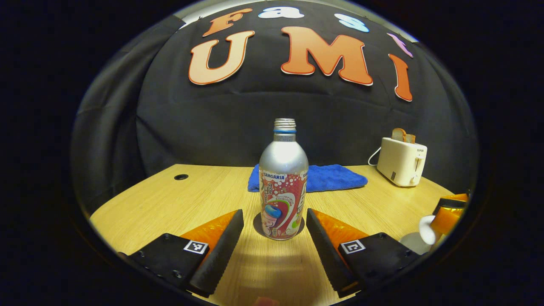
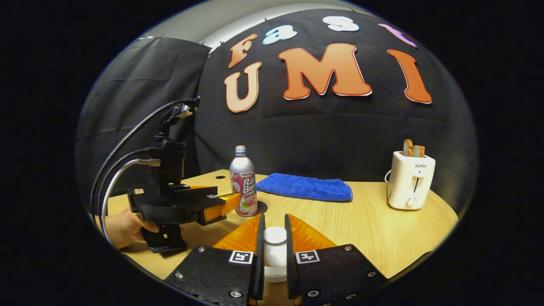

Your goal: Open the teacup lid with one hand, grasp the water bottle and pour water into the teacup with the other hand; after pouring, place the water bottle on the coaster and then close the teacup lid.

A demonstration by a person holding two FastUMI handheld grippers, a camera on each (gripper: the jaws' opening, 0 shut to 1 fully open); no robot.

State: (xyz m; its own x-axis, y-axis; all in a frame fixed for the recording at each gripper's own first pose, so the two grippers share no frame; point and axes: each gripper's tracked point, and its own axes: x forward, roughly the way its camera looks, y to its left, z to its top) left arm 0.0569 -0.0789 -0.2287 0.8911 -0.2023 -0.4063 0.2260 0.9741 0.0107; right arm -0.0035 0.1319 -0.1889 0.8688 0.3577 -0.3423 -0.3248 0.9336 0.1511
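The water bottle [image 1: 283, 180], silver with a red label and a bare threaded neck, stands upright on a dark round coaster [image 1: 257, 225] in the left gripper view. My left gripper [image 1: 274, 212] is open, one finger on each side of the bottle and neither touching it. In the right gripper view my right gripper [image 2: 274, 236] is shut on the white knob of the teacup lid [image 2: 275, 235], with the white teacup [image 2: 275, 265] just beneath. The bottle [image 2: 243, 182] and the left gripper [image 2: 221, 205], held by a hand [image 2: 123, 227], stand to the left there. I cannot tell whether the lid rests on the cup.
A folded blue cloth [image 2: 304, 187] lies behind the bottle on the wooden table [image 2: 369, 225]. A white toaster [image 2: 410, 180] with toast in it stands at the back right. A cable hole [image 1: 181, 177] is in the table's far left.
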